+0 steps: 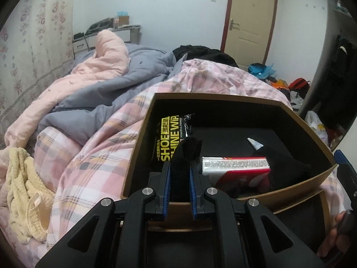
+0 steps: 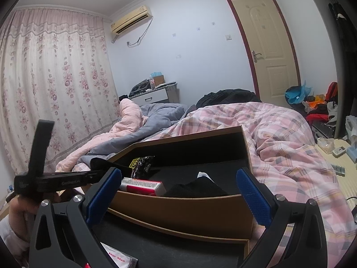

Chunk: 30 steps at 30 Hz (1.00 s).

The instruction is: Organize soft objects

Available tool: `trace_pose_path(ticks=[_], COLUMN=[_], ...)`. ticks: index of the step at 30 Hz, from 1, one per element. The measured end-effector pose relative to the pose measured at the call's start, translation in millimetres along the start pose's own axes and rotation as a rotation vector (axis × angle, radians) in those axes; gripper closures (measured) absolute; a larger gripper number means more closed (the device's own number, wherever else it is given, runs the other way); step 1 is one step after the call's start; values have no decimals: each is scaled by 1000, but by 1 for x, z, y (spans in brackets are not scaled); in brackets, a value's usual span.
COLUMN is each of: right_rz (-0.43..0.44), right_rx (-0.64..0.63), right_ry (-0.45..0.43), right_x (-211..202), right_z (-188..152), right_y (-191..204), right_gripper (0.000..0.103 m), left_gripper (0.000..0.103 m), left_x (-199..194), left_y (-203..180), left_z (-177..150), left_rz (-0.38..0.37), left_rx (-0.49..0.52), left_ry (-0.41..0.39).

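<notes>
My left gripper (image 1: 180, 169) is shut on a black sock (image 1: 186, 154) and holds it over the near edge of a brown cardboard box (image 1: 142, 134) with a black inside. Another black sock (image 1: 287, 167) lies in the box at the right; it also shows in the right wrist view (image 2: 196, 188). My right gripper (image 2: 178, 185) is open and empty, its blue pads on either side of the box's near wall (image 2: 185, 210). The left gripper's body (image 2: 60, 178) shows at the left of the right wrist view.
The box holds a black-and-yellow shoe wipes pack (image 1: 170, 140) and a red-and-white packet (image 1: 236, 167). It sits on a pink plaid duvet (image 1: 93, 156). A cream knit garment (image 1: 24, 192) lies at the left. A second shallow box or lid (image 2: 178, 245) lies nearer.
</notes>
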State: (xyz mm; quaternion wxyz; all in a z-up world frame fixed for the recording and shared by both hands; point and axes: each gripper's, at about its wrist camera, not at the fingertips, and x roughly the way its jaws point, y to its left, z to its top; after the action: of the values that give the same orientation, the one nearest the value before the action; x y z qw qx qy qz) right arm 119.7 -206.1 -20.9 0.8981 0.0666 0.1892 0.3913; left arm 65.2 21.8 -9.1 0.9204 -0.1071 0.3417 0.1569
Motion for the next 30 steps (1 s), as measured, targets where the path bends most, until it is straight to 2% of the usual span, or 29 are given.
trace_pose_path(ticks=[3, 4, 6, 7, 8, 9, 12, 14, 20, 23, 26, 30], right_rz=[-3, -1, 2, 1, 0, -2, -6, -6, -9, -6, -4, -16], right_rx=[-3, -1, 2, 2, 0, -3, -7, -8, -9, -5, -1, -14], right_ry=[0, 0, -1, -1, -1, 0, 0, 0, 1, 2, 2, 5], right_x=[0, 0, 0, 0, 0, 0, -1, -1, -1, -1, -1, 0], right_z=[0, 0, 0, 0, 0, 0, 0, 0, 0, 0, 0, 0], right_y=[0, 1, 0, 1, 1, 1, 1, 2, 2, 1, 1, 1], right_gripper=[1, 1, 1, 1, 1, 1, 1, 1, 1, 1, 1, 1], left_gripper=[92, 89, 61, 27, 15, 15, 15, 15, 15, 15, 15, 15], left_x=[-5, -7, -14, -18, -22, -29, -40, -45, -48, -43, -41, -37], left_y=[3, 4, 8, 10, 14, 19, 24, 25, 21, 11, -1, -15], left_z=[-1, -1, -2, -2, -3, -3, -3, -6, -22, -30, -37, -43], left_rz=[-14, -18, -38, -53, -76, -98, -150, -158, -117, -103, -54, -43], left_rx=[-12, -18, -38, -56, -81, -107, -128, -127, -76, -20, 56, 131], left_ry=[-12, -19, -45, -62, -87, -117, -139, -146, -174, -178, -183, -171])
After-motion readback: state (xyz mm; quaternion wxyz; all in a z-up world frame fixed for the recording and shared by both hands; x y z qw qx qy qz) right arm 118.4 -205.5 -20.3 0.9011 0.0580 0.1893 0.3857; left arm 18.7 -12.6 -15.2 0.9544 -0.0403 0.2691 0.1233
